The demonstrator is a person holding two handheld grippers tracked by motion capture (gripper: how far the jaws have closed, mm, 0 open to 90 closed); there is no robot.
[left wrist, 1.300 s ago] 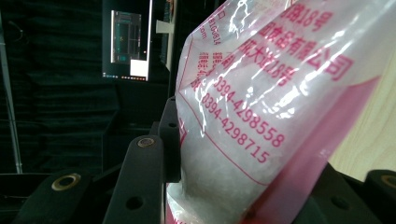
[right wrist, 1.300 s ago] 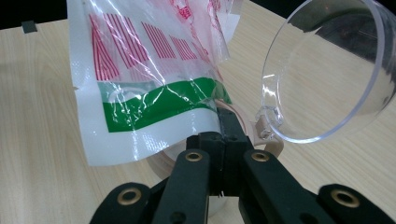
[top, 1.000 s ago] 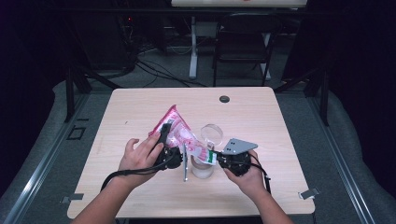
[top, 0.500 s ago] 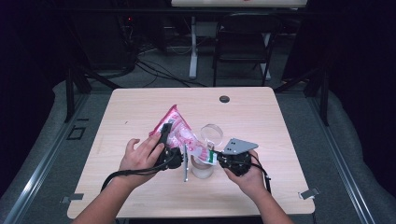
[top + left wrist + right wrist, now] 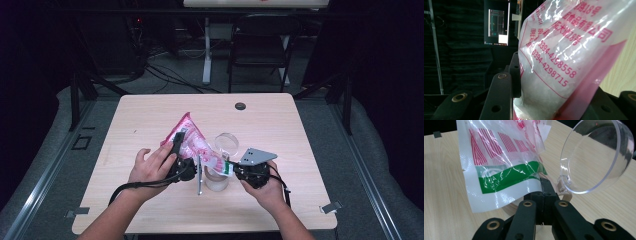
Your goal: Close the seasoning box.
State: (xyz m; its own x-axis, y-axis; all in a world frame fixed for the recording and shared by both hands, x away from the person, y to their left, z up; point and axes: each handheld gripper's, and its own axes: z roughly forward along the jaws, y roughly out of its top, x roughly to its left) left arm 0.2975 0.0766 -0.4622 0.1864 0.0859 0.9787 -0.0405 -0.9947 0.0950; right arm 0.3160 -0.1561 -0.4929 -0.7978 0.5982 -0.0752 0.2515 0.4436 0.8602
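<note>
Pink-and-white printed plastic pouch tilted over clear glass jar at table's near middle; left gripper clamped on its body, right gripper pinching its green-striped corner. Pouring seemingly underway, jar far from full.

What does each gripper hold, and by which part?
Both hold the pink bag: left gripper around its bulging body, right gripper pinching its flat sealed edge.

One pink-and-white plastic bag sits near the middle of the frame. Two grippers: the left gripper left of centre, the right gripper right of centre. Two hands come in from the bottom edge. One clear jar stands at lower centre, with one clear hinged lid above it. One worktop. One dark round disc in its upper part. One folding chair at the top.
</note>
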